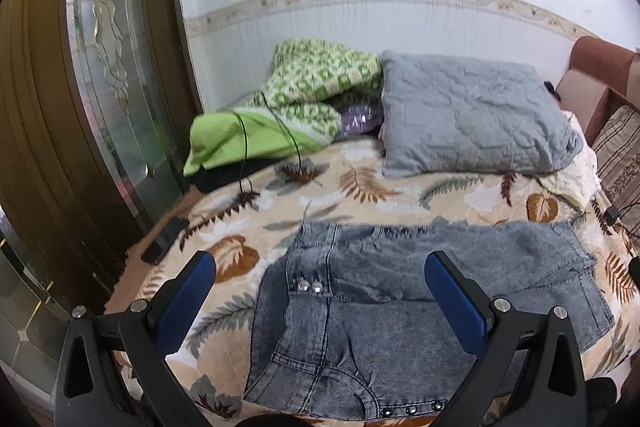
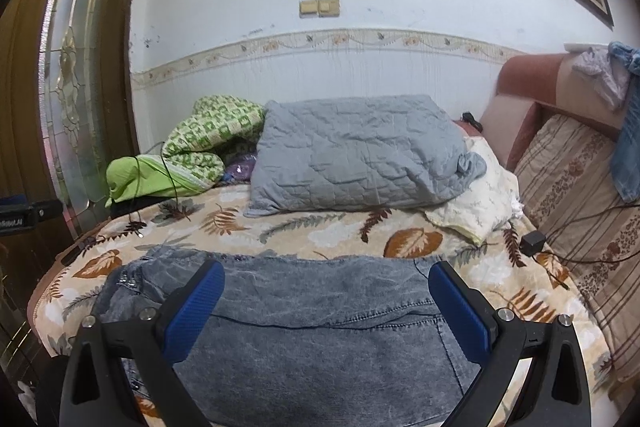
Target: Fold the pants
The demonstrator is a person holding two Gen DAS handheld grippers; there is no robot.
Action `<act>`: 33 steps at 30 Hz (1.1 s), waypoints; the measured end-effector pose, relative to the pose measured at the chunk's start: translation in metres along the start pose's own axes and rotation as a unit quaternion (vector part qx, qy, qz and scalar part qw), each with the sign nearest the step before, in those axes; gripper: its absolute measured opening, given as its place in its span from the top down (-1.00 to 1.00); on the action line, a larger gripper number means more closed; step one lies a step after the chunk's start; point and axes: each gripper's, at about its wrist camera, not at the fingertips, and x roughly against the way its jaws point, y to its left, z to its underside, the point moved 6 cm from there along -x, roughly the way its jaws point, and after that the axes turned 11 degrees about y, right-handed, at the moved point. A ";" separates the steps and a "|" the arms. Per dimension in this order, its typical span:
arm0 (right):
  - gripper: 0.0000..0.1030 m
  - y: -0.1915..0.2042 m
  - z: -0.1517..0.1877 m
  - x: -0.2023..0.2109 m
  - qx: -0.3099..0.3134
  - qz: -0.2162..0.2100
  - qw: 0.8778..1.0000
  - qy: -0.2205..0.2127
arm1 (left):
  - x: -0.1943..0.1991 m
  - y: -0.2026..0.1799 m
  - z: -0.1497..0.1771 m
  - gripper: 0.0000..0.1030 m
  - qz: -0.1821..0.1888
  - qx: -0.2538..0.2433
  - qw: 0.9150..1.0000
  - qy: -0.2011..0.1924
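Note:
Grey-blue denim pants lie folded on the leaf-patterned bedspread, with one layer laid over another and metal studs on the left part. My left gripper is open and empty, held above the pants with its blue pads wide apart. In the right wrist view the same pants fill the lower middle, and my right gripper is also open and empty above them. Neither gripper touches the fabric.
A grey quilted pillow and a green blanket lie at the far side by the wall. A black cable trails over the blanket. A wooden glass door stands left. A striped cushion and charger are right.

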 end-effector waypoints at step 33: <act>-1.00 -0.223 -0.034 -0.319 -0.171 0.031 0.950 0.261 | -0.342 0.096 -0.070 -0.88 0.053 0.109 0.942 0.312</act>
